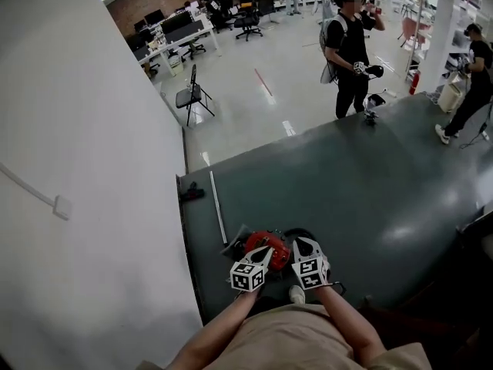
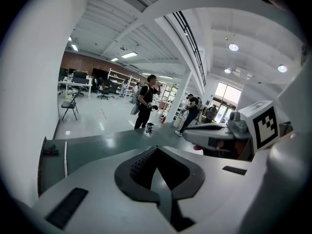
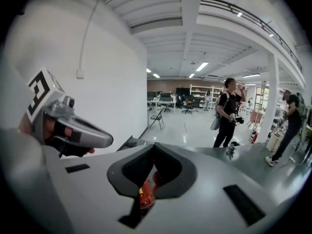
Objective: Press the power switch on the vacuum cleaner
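The red vacuum cleaner (image 1: 266,243) lies on the dark green mat (image 1: 347,191) right in front of me. Its power switch cannot be made out. My left gripper (image 1: 265,253) hovers over the vacuum's near side, and its jaws (image 2: 156,150) meet at the tips, shut on nothing. Beside it, just right of the red body, my right gripper (image 1: 301,247) is also shut and empty (image 3: 154,146). In the right gripper view a strip of the red vacuum (image 3: 146,195) shows below the closed jaws, and the left gripper (image 3: 73,129) is at the left.
A white wall (image 1: 85,168) runs along the left. A metal tube (image 1: 218,206) and a small black part (image 1: 191,193) lie on the mat's left edge. One person (image 1: 350,52) stands beyond the mat, another (image 1: 471,79) at the right. A folding chair (image 1: 192,95) stands farther back.
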`<state>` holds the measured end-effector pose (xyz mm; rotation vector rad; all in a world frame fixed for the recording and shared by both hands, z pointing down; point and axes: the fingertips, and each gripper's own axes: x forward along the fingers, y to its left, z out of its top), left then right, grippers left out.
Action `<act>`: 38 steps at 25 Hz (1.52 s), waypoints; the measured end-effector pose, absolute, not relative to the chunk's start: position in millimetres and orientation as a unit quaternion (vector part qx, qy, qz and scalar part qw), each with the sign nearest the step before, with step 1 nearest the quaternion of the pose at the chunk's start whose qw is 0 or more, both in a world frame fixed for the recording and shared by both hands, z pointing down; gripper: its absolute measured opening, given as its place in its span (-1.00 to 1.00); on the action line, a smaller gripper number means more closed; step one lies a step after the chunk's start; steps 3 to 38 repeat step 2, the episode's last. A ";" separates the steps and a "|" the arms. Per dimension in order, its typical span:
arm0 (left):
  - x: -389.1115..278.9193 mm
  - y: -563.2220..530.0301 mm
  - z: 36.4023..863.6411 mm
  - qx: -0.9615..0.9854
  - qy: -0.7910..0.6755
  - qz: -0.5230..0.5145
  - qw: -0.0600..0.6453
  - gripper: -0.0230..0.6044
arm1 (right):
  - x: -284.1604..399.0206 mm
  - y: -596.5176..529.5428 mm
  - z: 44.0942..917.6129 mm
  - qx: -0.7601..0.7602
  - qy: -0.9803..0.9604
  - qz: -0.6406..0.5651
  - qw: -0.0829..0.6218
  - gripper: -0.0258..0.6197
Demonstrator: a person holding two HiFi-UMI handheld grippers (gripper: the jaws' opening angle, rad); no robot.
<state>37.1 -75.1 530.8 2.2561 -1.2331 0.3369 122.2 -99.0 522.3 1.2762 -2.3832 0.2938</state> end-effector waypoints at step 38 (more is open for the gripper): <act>39.3 -71.3 522.8 0.841 -0.452 0.123 0.269 -0.91 | 132.3 -96.6 491.4 0.478 -0.853 0.095 0.186 -0.89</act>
